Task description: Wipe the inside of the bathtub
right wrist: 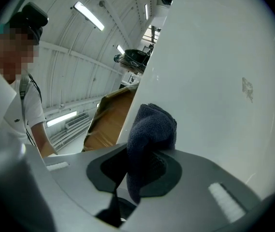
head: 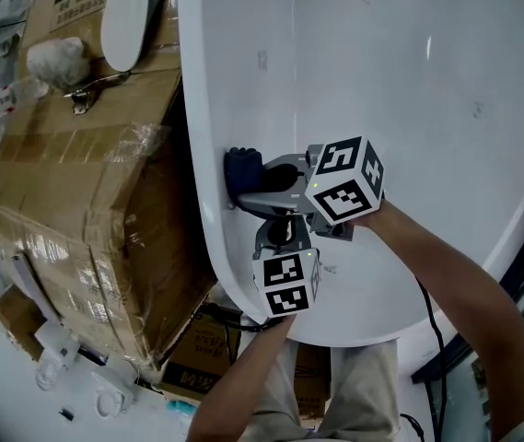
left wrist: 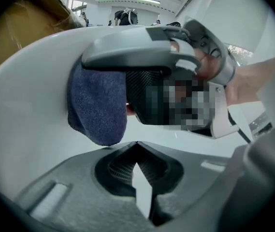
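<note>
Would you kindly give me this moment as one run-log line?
right claw: shut on cloth | cloth: against tub, near its edge | left claw: shut, empty, beside right claw

- The head view is evenly bright; the white bathtub (head: 409, 81) carries thin glare streaks on its inner wall, and its shading is soft, without hard-edged shadows.
- Towards that view's corners the picture dims and bends, so the cardboard box (head: 87, 201) bulges.
- In the right gripper view, ceiling light strips (right wrist: 90, 15) glow overhead, slightly blown out.
- There the dark blue cloth (right wrist: 149, 129) shows crisp weave, while the nearest grey foreground is soft.
- Both gripper views are round fisheye pictures with black corners and curved straight lines.
</note>
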### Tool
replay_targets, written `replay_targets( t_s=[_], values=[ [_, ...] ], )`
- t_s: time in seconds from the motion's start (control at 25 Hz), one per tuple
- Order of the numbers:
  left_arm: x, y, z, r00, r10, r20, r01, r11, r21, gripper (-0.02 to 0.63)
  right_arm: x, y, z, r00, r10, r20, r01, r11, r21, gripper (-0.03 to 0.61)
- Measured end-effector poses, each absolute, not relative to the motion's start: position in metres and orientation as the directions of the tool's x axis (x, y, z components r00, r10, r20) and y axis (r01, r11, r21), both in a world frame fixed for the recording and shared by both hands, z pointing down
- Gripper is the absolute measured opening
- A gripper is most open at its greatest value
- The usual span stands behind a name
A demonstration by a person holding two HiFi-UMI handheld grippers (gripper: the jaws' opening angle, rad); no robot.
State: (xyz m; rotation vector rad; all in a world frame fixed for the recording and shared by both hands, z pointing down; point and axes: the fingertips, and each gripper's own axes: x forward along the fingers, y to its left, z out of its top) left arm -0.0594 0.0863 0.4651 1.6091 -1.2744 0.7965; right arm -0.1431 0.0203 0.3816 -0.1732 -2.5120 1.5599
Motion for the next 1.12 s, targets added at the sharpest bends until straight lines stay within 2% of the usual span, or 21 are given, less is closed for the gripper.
replay_targets(
  t_s=[0.16, 0.36, 0.64, 0.76, 1.12],
  values=[
    [-0.058, 0.085, 0.464, 0.259, -0.386, 0.885, -0.965, -0.059, 0.257, -0.002, -0.138, 0.016, 0.373, -0.983, 0.177, 0.056, 0.031, 0.453, -0.891, 0.049],
    [-0.054, 0.089, 0.467, 0.281, -0.364, 0.888, -0.960, -0.095, 0.265, -0.002, -0.114, 0.000, 0.384, -0.995, 0.062, 0.076, -0.041, 0.443, -0.896, 0.049],
    [-0.054, 0.084, 0.473, 0.316, -0.326, 0.891, -0.946, -0.183, 0.268, -0.002, -0.060, -0.018, 0.446, -0.964, -0.142, 0.226, -0.263, 0.359, -0.896, 0.049],
    [-0.052, 0.085, 0.474, 0.329, -0.324, 0.887, -0.937, -0.230, 0.263, -0.002, -0.046, -0.004, 0.464, -0.950, -0.161, 0.269, -0.309, 0.328, -0.893, 0.049],
    [-0.046, 0.110, 0.490, 0.337, -0.339, 0.878, -0.935, -0.228, 0.271, -0.002, -0.017, 0.033, 0.545, -0.871, -0.193, 0.452, -0.491, 0.299, -0.818, 0.051]
  ],
)
